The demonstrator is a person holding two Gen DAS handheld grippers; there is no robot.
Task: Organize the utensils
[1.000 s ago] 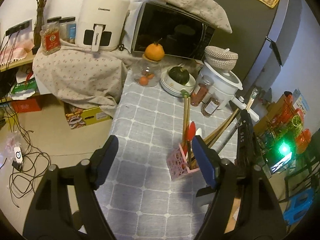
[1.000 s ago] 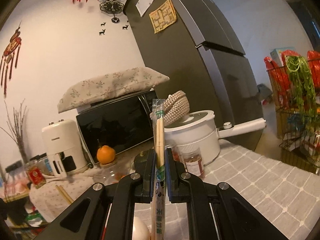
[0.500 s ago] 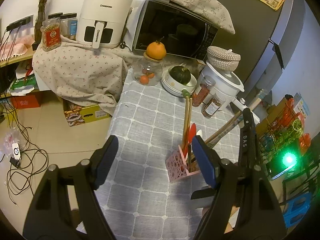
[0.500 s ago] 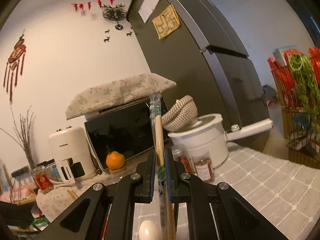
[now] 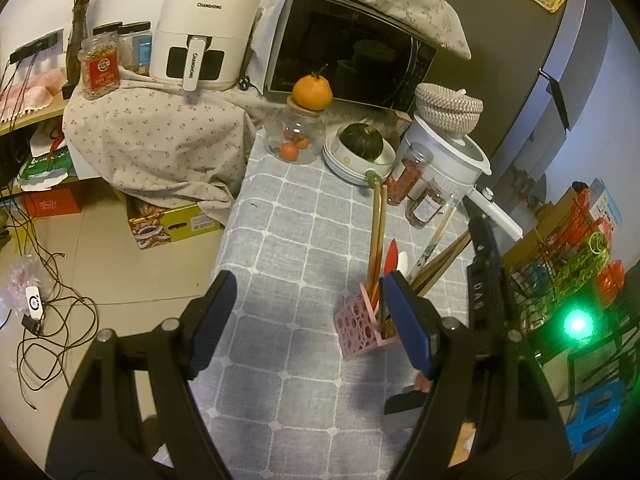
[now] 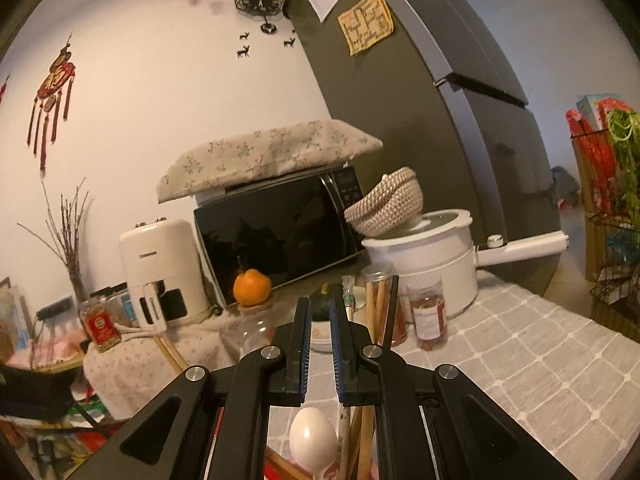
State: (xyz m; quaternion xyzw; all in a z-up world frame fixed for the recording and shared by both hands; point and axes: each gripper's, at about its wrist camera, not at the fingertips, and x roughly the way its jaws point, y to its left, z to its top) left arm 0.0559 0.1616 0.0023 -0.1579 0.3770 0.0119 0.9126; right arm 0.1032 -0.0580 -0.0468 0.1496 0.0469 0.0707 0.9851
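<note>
A pink holder (image 5: 362, 330), square-sided and pierced with round holes, stands on the grey checked tablecloth (image 5: 296, 248) near the table's right edge. Its contents stand roughly upright and fan outward: a pair of long wooden chopsticks (image 5: 377, 236) with a green tip rises almost vertically toward the stacked white bowls (image 5: 352, 168), while darker wooden chopsticks (image 5: 442, 260) and a pair in a clear printed wrapper (image 5: 434, 240) lean to the right. A red spoon (image 5: 391, 258) and a white spoon (image 6: 313, 438), both smooth and glossy, stand among them.

The left gripper (image 5: 306, 312), with blue pads, stands wide apart and empty above the cloth, its right finger just in front of the holder. The right gripper (image 6: 320, 316) sits above the holder; its jaws have just parted slightly, leaving a narrow gap with nothing between them. The wrapped pair stands just beside its right finger.
</note>
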